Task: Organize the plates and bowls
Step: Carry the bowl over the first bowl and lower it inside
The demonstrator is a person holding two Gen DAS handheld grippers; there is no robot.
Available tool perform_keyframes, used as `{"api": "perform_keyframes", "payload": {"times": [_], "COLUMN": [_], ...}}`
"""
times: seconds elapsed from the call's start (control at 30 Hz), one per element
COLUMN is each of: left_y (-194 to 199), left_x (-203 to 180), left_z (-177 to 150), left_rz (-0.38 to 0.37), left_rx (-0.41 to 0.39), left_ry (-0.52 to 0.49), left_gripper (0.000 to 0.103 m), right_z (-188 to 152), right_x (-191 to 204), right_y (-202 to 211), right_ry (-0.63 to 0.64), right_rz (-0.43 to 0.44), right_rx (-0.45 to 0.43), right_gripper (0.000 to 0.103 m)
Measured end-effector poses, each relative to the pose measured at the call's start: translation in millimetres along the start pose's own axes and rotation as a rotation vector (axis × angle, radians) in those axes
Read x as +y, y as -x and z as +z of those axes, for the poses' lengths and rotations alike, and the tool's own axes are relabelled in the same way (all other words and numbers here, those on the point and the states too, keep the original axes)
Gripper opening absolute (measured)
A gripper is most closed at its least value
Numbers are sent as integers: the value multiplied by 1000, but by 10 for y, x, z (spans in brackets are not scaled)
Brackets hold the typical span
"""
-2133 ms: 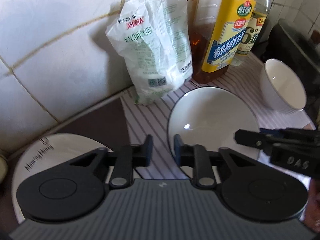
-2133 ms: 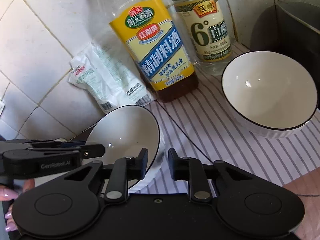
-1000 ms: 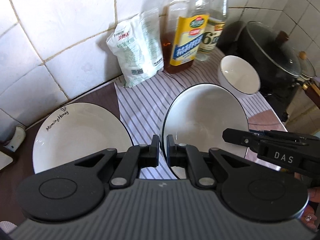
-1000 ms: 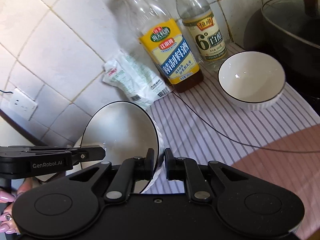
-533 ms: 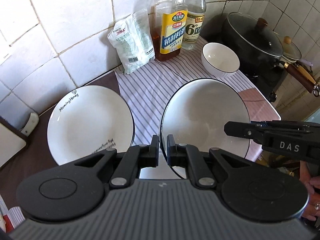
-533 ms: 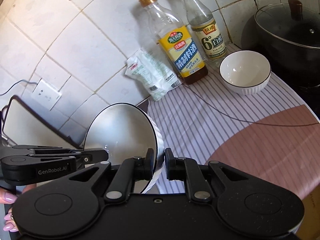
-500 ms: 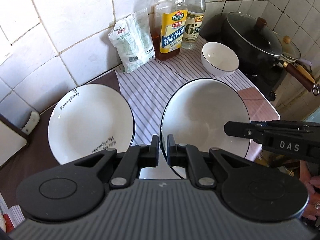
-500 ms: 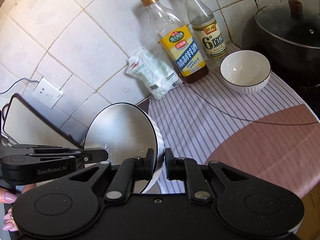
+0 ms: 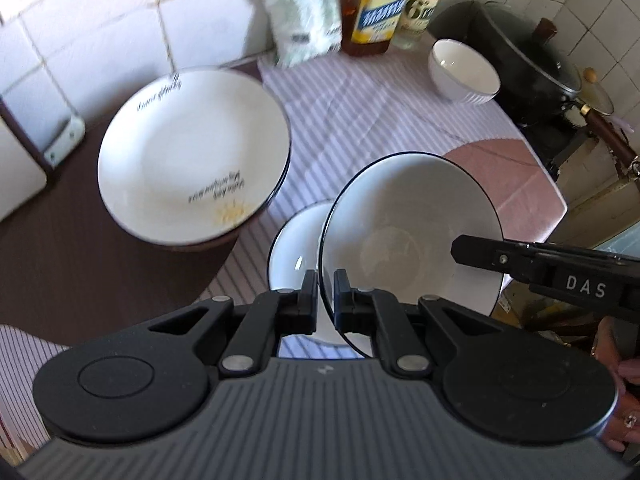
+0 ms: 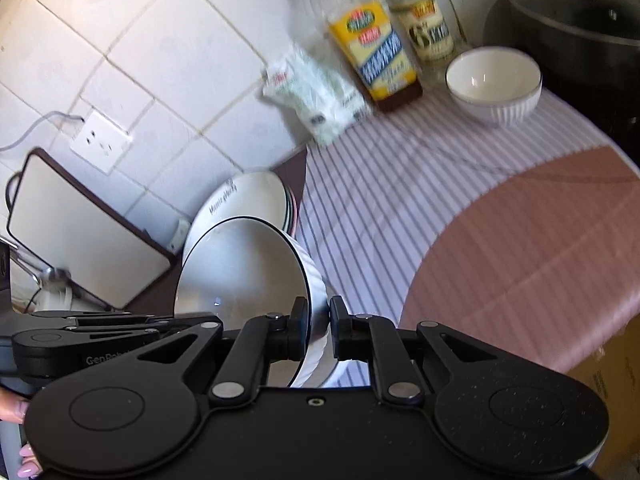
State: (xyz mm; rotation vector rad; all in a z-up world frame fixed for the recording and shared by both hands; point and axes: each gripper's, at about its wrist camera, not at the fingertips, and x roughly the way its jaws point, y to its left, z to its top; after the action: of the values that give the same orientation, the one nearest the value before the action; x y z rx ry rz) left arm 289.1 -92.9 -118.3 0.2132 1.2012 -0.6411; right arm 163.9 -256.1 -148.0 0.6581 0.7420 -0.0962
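- The large bowl is white with a thin dark rim line and a ribbed outer wall; it hangs tilted in the air above the striped cloth, carried between both grippers.
- The left gripper has its fingers clamped on the near edge of the rim, one pad inside and one outside.
- The right gripper pinches the opposite edge the same way, its fingers closed on the ribbed wall and rim.
- The bowl looks like glazed ceramic: stiff, fairly heavy for its size, smooth and likely slippery under the pads, and breakable if it drops or knocks another dish.
- The rim is the sensible place to hold, since it is the only thin section; two opposed grips keep the weight from twisting out of one pinch.
- Just beneath it, a smaller bowl rests on the cloth, partly hidden by the carried one; it looks a plausible place to nest it, and a gentle lowering would avoid chipping.
- To the left lies a stack of lettered plates on the dark counter, near but apart from the bowls.
- A small ribbed bowl stands well away at the back, near a cooking-wine bottle, a vinegar bottle and a white packet.
- A lidded black pot sits at the far right.
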Motion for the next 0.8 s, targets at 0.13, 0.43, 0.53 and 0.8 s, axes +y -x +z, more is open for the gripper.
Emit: {"api": "perform_keyframes", "payload": {"times": [0.13,0.43,0.53,0.8], "left_y": [-109,-221,-256,-332], "left_x": [60,176,191,187], "left_z": [-83,-102,-102,-74], "left_rz": [13,0,-5,1], "left_rx": [27,46,52,69], "left_ry": [23,38,37,15], "left_gripper": [6,6,6,7], "right_z": [-100,-164,-147,-162], "right_x": [46,224,203,297], "right_y": [-136,-287,-332,-417], "right_ry": [11,113,95,156], "right_rz": [-29,-110,-122,-169], "right_rx": [29,23,42,40], "right_gripper": [15,15,15,15]}}
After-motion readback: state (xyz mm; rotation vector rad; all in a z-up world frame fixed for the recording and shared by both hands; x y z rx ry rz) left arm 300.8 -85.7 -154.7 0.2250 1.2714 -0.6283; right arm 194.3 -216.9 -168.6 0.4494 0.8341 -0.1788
